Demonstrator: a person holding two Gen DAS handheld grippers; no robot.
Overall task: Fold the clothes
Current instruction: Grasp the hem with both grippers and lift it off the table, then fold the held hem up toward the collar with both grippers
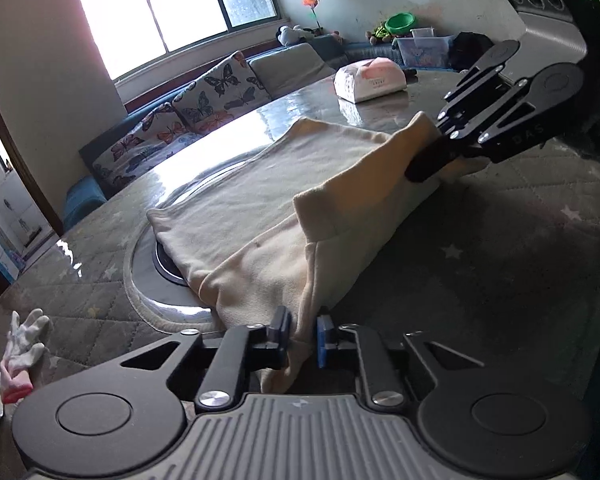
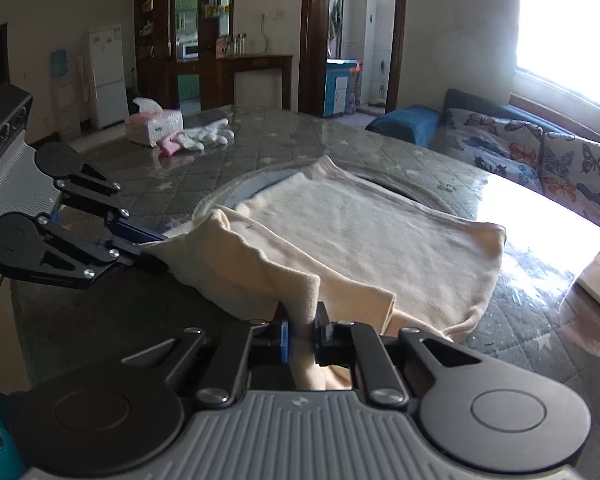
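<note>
Fabric first: a cream garment (image 1: pixel 268 200) lies spread across the middle of the table (image 1: pixel 520 248), partly over a round shiny inset in the top, and its near edge is already bunched and lifted. The left hand-held gripper (image 1: pixel 302 338) is pinched tight on one end of that edge, cloth squeezed between its pads. The right hand-held gripper (image 2: pixel 300 334) is clamped on the other end the same way, with a flap of cloth standing up just in front of it. Looks to me like the grab for a fold is done and the carry-over hasn't started. Next move, I'd guess, is lifting both ends together and laying them toward the far side, keeping the edge taut and level so it lands square rather than twisted. That slick inset might let the cloth slide.

Table has a grey quilted cover with little stars under what looks like clear plastic. A tissue pack (image 2: pixel 154 128) and white gloves (image 2: pixel 210 134) sit near one far end, well apart from the garment. Another tissue pack (image 1: pixel 370 80) sits at the other end. Butterfly cushions (image 1: pixel 220 88) line a bench under a bright window (image 1: pixel 172 4).
</note>
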